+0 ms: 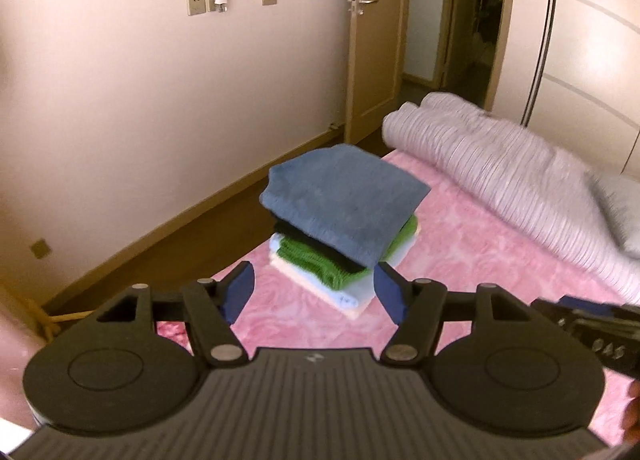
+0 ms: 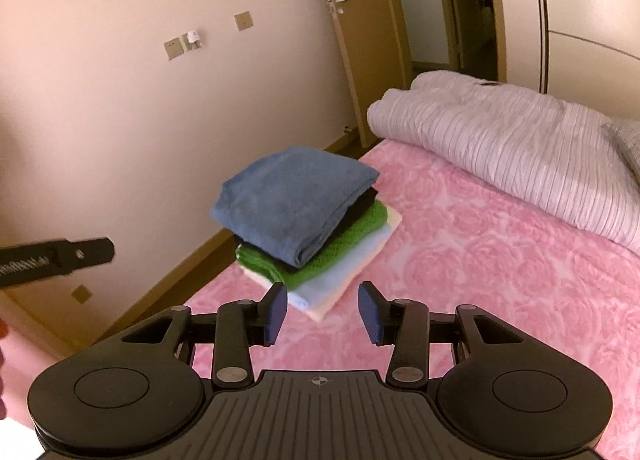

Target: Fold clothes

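A stack of folded clothes [image 1: 344, 227] sits on the bed [image 1: 460, 260], near its left edge and close to the corner that faces the wall. On top lies a blue folded piece [image 1: 344, 199], thick and slightly askew, so that it overhangs the layers beneath. Under it a thin black layer [image 1: 288, 228] shows at the edge, then a green piece [image 1: 320, 260], then a pale blue piece [image 1: 352, 296], and at the bottom a cream piece [image 1: 356, 310] that touches the pink rose-patterned bedcover [image 2: 480, 260].

The left hand-held gripper [image 1: 314, 292] hovers just in front of the stack, its two blue-padded fingers spread wide and holding nothing; the near corner of the stack appears between them in the left wrist view. The right hand-held gripper [image 2: 323, 310] hangs beside it, a little to the right, with its fingers also spread apart and empty, pointing at the near corner of the stack.

Farther back on the bed, a rolled striped quilt [image 2: 500, 147] lies across the mattress, well apart from the stack, and a grey pillow [image 1: 620, 207] rests beside it at the right. Left of the bed runs a strip of brown floor [image 1: 180, 227] along a pale wall [image 1: 140, 79] with sockets. A wooden door [image 1: 372, 31] stands open beyond the bed.
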The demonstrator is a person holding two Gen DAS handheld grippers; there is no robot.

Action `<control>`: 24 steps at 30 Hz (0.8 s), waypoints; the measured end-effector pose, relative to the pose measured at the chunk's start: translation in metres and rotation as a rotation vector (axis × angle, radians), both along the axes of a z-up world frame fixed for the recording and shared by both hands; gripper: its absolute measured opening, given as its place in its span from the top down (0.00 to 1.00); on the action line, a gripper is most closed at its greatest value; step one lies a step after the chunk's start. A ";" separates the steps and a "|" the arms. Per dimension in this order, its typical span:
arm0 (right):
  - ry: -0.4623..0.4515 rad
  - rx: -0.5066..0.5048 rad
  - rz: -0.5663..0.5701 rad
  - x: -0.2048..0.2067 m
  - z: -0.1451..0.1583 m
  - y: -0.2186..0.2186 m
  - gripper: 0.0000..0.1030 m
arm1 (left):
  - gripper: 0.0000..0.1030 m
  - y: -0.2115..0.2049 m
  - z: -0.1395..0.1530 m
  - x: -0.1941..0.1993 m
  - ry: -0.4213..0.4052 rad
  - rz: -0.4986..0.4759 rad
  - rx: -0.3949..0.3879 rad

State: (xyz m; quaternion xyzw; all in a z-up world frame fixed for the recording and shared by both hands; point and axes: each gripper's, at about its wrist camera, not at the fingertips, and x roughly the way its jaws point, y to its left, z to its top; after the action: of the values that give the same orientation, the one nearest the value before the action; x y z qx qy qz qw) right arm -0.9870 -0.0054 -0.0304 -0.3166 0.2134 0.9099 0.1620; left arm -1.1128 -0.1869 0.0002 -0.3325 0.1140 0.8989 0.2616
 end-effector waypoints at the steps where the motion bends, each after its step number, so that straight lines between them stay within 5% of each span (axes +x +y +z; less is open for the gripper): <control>1: 0.005 -0.009 0.004 0.008 0.001 0.002 0.58 | 0.39 0.001 -0.001 0.008 0.002 0.008 -0.009; 14: 0.011 0.017 0.110 0.043 0.006 0.016 0.58 | 0.36 0.028 -0.013 0.065 0.039 0.089 -0.108; 24: -0.070 0.051 0.205 0.060 -0.001 0.030 0.58 | 0.41 0.046 -0.016 0.104 -0.068 0.118 -0.042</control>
State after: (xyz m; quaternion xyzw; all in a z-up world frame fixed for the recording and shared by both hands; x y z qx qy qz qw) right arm -0.9272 0.0241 -0.0310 -0.3641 0.1509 0.9152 0.0836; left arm -1.0090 -0.1407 -0.0157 -0.3746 0.1042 0.8983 0.2047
